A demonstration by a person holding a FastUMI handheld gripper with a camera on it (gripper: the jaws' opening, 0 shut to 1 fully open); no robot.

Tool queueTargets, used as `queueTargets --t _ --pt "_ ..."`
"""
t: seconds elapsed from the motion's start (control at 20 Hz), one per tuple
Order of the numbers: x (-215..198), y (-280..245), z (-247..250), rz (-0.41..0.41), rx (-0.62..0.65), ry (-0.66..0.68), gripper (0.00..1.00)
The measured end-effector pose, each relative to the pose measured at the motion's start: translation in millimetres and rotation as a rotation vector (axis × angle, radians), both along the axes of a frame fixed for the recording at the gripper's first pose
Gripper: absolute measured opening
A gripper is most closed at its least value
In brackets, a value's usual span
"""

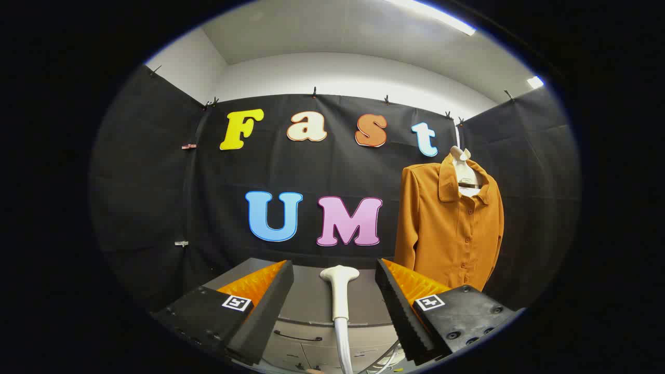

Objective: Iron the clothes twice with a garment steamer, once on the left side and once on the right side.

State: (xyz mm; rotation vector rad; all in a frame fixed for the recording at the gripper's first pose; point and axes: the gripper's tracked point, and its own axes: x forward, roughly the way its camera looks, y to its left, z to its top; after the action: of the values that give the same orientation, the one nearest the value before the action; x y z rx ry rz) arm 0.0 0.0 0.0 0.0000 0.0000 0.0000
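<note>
The gripper (335,291) stood wide open, holding nothing, the steamer head (340,296) upright between its fingers untouched, likely light, rigid and smooth, best gripped on its narrow handle, the soft orange shirt (447,228) hanging beyond the right finger.

Stood upright between the spread fingers of the gripper (335,301), touching neither: the steamer head (340,291), hose (344,348) trailing down nearer. Beyond, a cabinet (311,306). Far right, hung on a hanger (464,166) before the booth wall: the shirt (449,228).
</note>
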Motion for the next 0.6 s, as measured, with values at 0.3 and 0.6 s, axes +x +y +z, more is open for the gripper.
queueTargets --t 0.3,0.6 --pt "-2.8 5.7 0.6 0.004 -0.005 0.000 0.99" --pt "-5.7 10.4 1.3 0.004 -0.007 -0.002 0.99"
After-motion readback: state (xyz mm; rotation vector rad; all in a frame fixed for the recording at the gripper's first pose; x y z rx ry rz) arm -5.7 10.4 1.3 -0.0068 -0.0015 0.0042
